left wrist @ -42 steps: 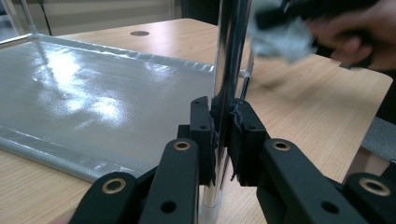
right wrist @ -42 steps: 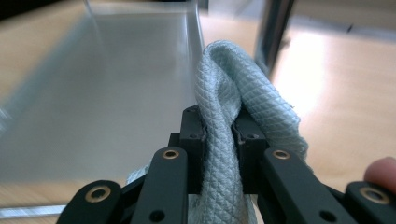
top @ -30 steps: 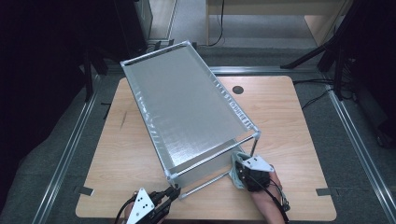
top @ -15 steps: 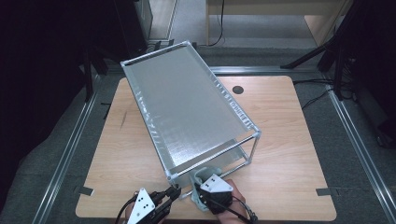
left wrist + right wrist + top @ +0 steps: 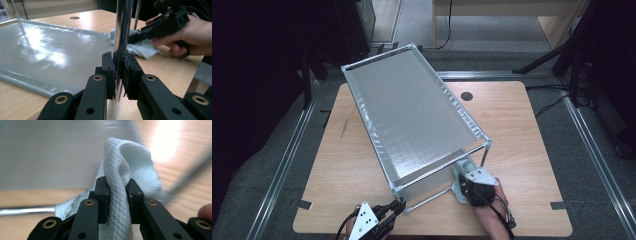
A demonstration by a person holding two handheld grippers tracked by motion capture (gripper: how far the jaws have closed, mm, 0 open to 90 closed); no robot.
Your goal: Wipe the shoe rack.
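A chrome-framed rack with silver fabric shelves stands slantwise on the wooden table. My left gripper is shut on the rack's near-left upright post, its pads clamped on either side. My right gripper is at the rack's near-right end by the lower shelf, shut on a pale quilted cloth. The cloth folds up over the jaws. Those jaws have just been opening slightly, with the cloth still pinched between them. The left gripper view shows the right gripper pressing the cloth down.
A round cable hole lies in the table behind the rack. A low chrome rail runs along the rack's front. Bare wood lies to the rack's right and left. Metal floor tracks flank the table.
The right gripper swung left along the rack's front with the cloth, then came back to the near-right corner. The left gripper and the rack stayed put.
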